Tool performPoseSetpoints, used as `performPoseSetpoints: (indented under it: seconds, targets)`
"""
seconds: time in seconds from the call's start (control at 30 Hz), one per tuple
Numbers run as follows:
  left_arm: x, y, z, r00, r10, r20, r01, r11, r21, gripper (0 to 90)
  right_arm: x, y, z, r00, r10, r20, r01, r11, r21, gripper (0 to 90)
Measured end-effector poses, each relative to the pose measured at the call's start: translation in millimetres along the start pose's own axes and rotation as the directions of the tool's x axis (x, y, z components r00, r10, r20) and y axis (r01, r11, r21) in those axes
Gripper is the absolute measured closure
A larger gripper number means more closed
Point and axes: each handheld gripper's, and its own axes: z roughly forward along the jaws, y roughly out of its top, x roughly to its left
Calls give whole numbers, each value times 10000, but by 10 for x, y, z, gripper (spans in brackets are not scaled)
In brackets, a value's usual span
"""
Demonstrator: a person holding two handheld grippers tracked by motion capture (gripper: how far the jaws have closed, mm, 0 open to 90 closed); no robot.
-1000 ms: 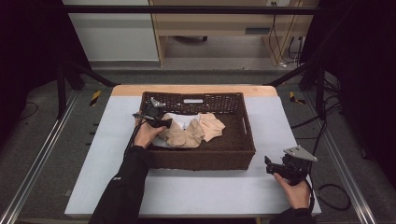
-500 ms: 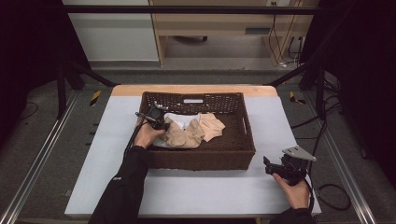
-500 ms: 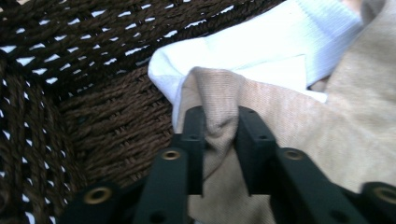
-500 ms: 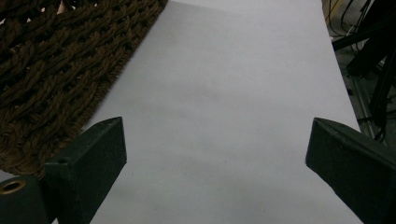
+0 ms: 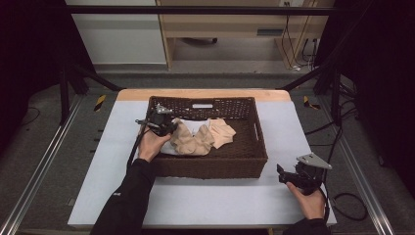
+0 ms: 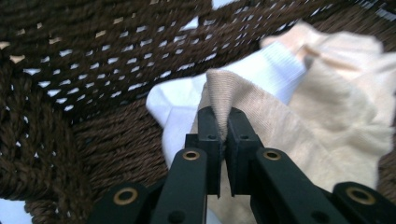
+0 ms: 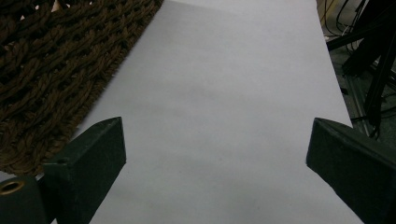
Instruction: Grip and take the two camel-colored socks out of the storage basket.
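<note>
A brown wicker basket stands on the white table cover. It holds beige garments lying over a white one. My left gripper is inside the basket's left end. In the left gripper view it is shut on a raised fold of beige fabric, with the white ribbed garment behind it and the woven wall beyond. My right gripper rests low over the table's front right, outside the basket. It is open wide with nothing between its jaws.
The basket's right wall lies just left of the right gripper, with bare white table cover ahead of it. Black frame legs and cables stand past the table's right edge. A wooden strip borders the far edge.
My left gripper has shifted slightly left in the basket, drawing the beige fabric with it. The right gripper has stayed in place.
</note>
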Motion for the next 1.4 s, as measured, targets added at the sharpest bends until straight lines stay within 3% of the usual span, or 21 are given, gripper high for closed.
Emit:
performPoseSetpoints:
  seconds: [0.2,0.27,0.37,0.5,0.57,0.6,0.67,0.87,0.93,1.03,1.1,1.13,1.17,1.4]
  targets:
    - [-28,24,-67,9999,12,116,-3,9974,-720,853,-5,1,9,10000,8,10,-8,10000,-17,52]
    - [-48,44,-132,9998,12,180,11,9921,-1253,854,-5,0,12,10000,-3,-1,3,10000,23,52]
    - [-61,58,-191,9997,45,243,-5,9872,-1595,855,-5,1,8,10000,-12,18,12,10000,-21,52]
    - [-93,116,-362,9972,-113,735,296,9671,-2528,856,-8,3,3,10000,23,29,-23,10000,-40,52]
    - [-130,151,-484,9963,17,864,237,9560,-2923,855,-9,3,9,10000,12,51,-12,10000,-20,52]
    - [-130,151,-484,9963,17,864,237,9560,-2923,856,-9,3,9,10000,12,51,-12,10000,-20,52]
    - [-159,153,-586,9947,-14,1026,353,9434,-3296,856,-9,4,6,10000,-12,47,12,10000,-19,52]
    - [-257,129,-863,9916,245,1273,274,9203,-3902,856,-21,8,3,9999,36,127,-34,9999,-99,51]
    - [-291,107,-957,9895,221,1432,405,9066,-4200,856,-21,7,6,9999,41,135,-40,10000,-80,51]
    - [-335,74,-1093,9863,302,1619,460,8932,-4472,856,-24,7,2,9998,59,175,-57,9999,-115,51]
    - [-348,67,-1123,9855,307,1667,488,8906,-4522,856,-25,6,2,9998,55,188,-52,9999,-117,51]
    - [-369,55,-1182,9832,356,1788,522,8850,-4627,856,-25,6,4,9998,58,193,-56,9999,-113,51]
    - [-369,55,-1182,9832,356,1788,522,8850,-4627,856,-26,6,6,9998,50,187,-48,9999,-100,51]
    - [-467,-8,-1390,9756,545,2127,603,8648,-4984,856,-29,7,0,9997,101,239,-98,9999,-115,51]
